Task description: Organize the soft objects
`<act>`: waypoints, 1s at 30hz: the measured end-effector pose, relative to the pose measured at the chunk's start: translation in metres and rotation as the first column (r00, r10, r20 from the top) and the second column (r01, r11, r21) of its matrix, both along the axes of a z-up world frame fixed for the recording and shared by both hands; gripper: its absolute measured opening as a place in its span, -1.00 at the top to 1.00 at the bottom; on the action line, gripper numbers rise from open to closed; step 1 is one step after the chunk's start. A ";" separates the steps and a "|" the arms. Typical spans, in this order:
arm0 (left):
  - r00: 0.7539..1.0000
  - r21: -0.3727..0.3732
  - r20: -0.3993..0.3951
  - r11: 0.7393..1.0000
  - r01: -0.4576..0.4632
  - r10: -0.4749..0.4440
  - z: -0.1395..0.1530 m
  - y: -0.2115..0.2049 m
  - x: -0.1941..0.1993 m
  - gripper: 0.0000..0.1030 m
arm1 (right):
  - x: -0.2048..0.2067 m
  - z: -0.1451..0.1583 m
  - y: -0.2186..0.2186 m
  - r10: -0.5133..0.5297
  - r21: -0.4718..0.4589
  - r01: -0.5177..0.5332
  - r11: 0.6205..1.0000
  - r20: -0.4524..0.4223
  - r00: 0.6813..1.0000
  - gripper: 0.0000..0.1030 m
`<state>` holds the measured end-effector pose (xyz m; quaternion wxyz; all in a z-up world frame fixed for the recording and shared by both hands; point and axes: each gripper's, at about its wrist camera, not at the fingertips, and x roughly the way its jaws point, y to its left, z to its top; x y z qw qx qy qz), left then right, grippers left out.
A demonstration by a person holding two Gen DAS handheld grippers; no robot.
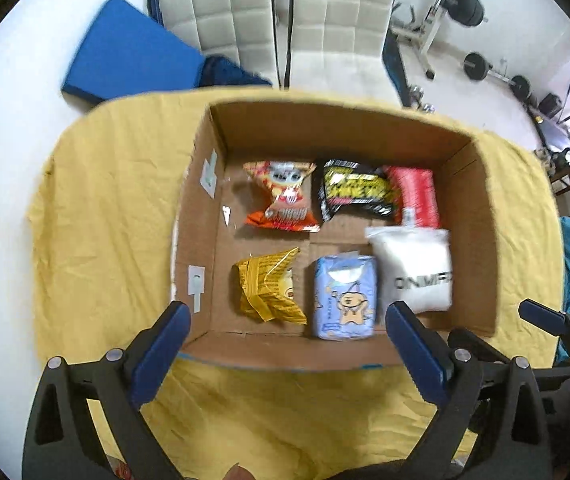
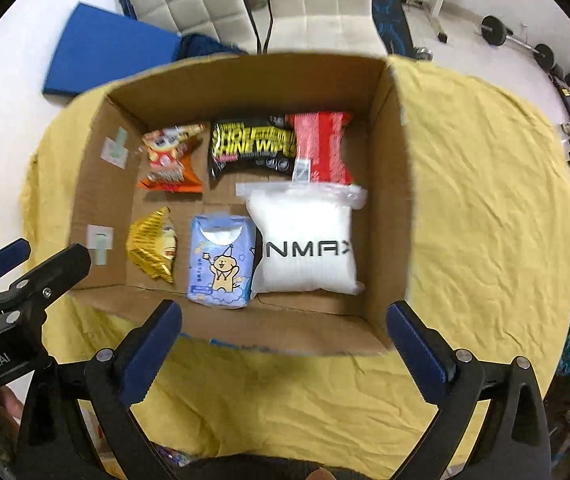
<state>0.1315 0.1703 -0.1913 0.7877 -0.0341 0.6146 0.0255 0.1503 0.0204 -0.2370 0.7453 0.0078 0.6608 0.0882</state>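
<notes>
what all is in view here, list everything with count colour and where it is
cardboard box: 1, brown, open, on the yellow cloth
yellow cloth: 1, covering the table
orange snack bag: 1, box back left
black snack bag: 1, black and yellow, back middle
red packet: 1, back right
gold snack bag: 1, front left
tissue pack: 1, light blue, front middle
white bag: 1, front right
chairs: 2, cream, behind table
blue mat: 1, floor
barbell weights: black, floor
left gripper: fingers open, empty
right gripper: fingers open, empty
</notes>
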 end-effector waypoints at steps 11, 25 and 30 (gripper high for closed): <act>0.980 0.015 0.200 1.000 0.009 -0.012 0.101 -0.013 -0.044 -0.99 | -0.048 0.119 -0.031 -0.015 0.028 0.010 1.000 0.188 0.982 -1.00; 0.953 0.007 0.303 1.000 -0.017 0.014 0.161 -0.019 -0.083 -0.99 | -0.096 0.198 -0.052 -0.040 0.047 0.028 0.999 0.285 0.958 -1.00; 0.947 0.018 0.320 1.000 -0.011 0.005 0.170 -0.025 -0.095 -0.99 | -0.102 0.213 -0.058 -0.052 0.044 0.041 0.998 0.304 0.951 -1.00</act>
